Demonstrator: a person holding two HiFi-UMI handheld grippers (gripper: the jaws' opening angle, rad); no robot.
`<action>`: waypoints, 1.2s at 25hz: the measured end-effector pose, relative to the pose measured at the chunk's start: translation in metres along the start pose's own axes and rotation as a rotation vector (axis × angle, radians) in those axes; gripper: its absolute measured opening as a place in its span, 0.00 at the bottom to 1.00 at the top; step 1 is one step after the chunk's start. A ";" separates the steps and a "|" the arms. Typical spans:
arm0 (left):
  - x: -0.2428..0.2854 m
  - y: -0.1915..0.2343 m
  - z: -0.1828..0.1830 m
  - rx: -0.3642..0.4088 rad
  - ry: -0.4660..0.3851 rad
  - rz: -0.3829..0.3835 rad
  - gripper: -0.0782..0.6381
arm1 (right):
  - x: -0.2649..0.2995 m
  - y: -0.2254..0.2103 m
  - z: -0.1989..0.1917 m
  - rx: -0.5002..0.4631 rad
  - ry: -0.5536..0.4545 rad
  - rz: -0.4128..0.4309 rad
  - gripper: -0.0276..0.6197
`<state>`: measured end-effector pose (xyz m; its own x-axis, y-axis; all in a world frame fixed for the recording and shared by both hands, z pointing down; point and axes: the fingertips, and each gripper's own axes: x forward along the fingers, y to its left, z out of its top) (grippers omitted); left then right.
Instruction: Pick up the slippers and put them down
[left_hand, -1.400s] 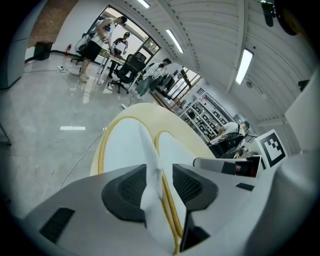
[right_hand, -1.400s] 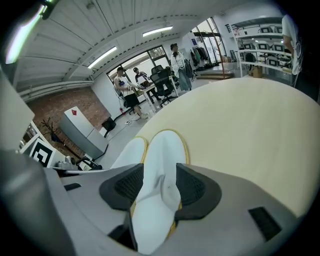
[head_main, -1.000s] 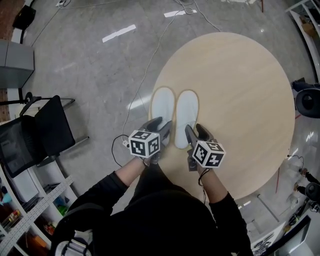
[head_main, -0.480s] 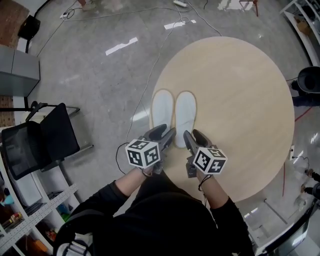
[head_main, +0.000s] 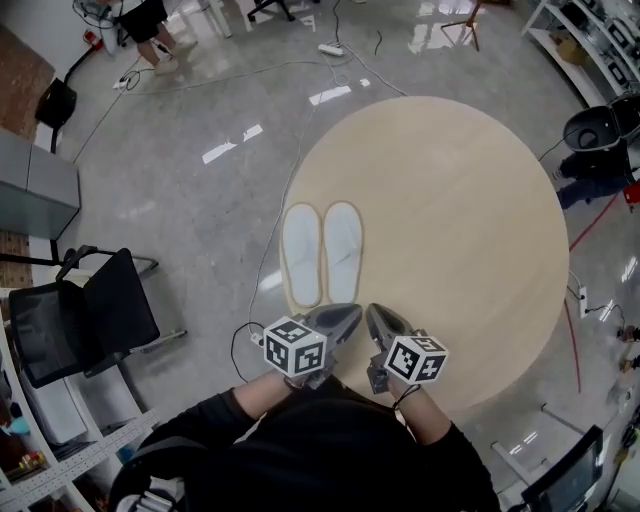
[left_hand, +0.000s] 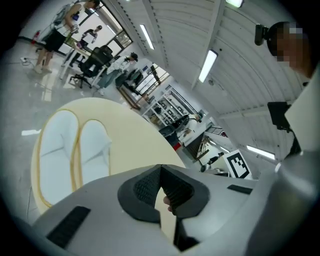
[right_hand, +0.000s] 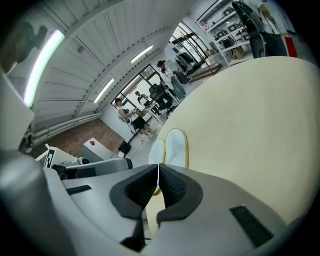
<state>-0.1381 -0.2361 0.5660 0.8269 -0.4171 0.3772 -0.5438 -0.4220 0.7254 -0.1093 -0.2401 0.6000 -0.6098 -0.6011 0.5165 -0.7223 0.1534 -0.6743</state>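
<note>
Two white slippers, the left one (head_main: 300, 255) and the right one (head_main: 342, 248), lie side by side on the round pale wooden table (head_main: 460, 200), near its left edge. Both grippers hover apart from them, by the table's near edge. My left gripper (head_main: 342, 318) has its jaws closing pad to pad, with nothing between them. My right gripper (head_main: 378, 320) is the same, closing and empty. In the left gripper view the slippers (left_hand: 75, 147) lie ahead of the shut left gripper (left_hand: 160, 169). In the right gripper view they (right_hand: 172, 145) show beyond the right gripper (right_hand: 158, 169).
A black office chair (head_main: 95, 310) and a grey cabinet (head_main: 40, 185) stand on the floor to the left. A cable (head_main: 268, 235) trails along the floor by the table's left edge. Shelving fills the lower left corner. A dark chair (head_main: 600, 135) stands at the far right.
Both grippers drew back from the slippers' heels toward the person and rose. Their jaws went from open to shut. The slippers stay flat on the table.
</note>
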 end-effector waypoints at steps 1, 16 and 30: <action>0.004 -0.014 -0.006 0.024 0.013 -0.024 0.14 | -0.012 -0.001 0.000 0.005 -0.016 0.011 0.07; 0.022 -0.134 -0.054 0.153 0.024 0.032 0.14 | -0.213 -0.040 0.024 0.029 -0.351 -0.046 0.07; 0.040 -0.217 -0.060 0.288 -0.048 -0.008 0.14 | -0.312 -0.049 0.044 -0.166 -0.489 -0.128 0.07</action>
<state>0.0215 -0.1128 0.4581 0.8273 -0.4475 0.3396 -0.5614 -0.6337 0.5323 0.1308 -0.0940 0.4485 -0.3187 -0.9127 0.2557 -0.8471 0.1532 -0.5089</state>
